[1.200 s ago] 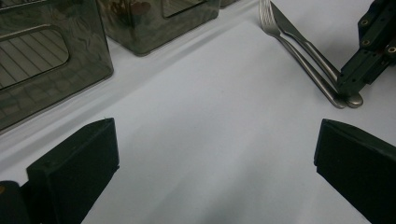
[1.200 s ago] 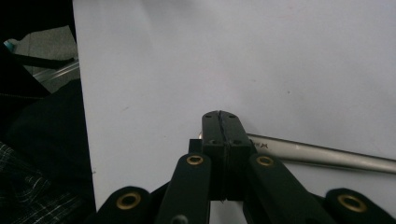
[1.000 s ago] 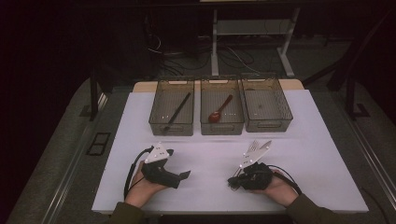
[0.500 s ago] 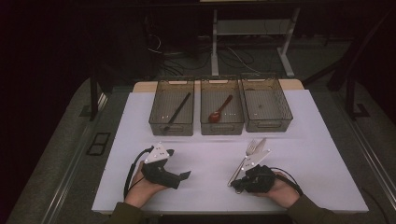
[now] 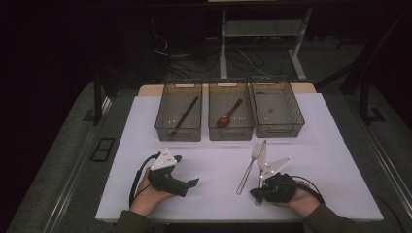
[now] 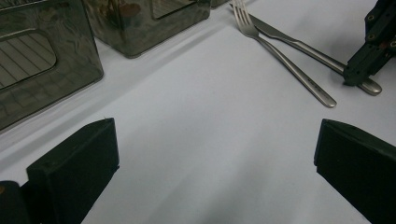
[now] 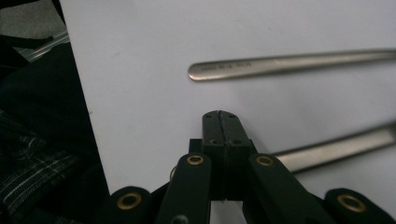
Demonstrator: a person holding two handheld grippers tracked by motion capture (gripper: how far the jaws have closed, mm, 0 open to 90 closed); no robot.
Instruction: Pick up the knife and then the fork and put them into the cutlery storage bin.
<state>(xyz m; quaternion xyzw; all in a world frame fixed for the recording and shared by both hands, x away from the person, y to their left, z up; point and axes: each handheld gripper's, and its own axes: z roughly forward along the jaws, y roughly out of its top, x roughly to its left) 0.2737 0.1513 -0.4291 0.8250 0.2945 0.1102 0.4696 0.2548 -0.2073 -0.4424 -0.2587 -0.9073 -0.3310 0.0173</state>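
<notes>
A steel fork (image 5: 248, 167) and a steel knife (image 5: 262, 155) lie side by side on the white table top (image 5: 218, 160), in front of the bins. My right gripper (image 5: 256, 194) is shut with nothing between its jaws, and its tip sits over the knife's handle end. In the right gripper view the closed jaws (image 7: 220, 116) point past the knife handle (image 7: 336, 147) toward the fork handle (image 7: 289, 63). My left gripper (image 5: 187, 170) rests at the near left in a hand, open wide and empty (image 6: 215, 135). From there I see the fork (image 6: 280, 58) and the right gripper (image 6: 357, 77).
Three smoky clear bins stand in a row at the back. The left bin (image 5: 178, 133) holds a long black utensil (image 5: 187, 114), the middle bin (image 5: 231, 132) a red spoon (image 5: 228, 115), and the right bin (image 5: 279, 130) looks empty. The table's near edge runs just behind both hands.
The right hand has drawn back a little toward the near edge and to the right, which uncovers the fork and knife on the table. The left hand has stayed still.
</notes>
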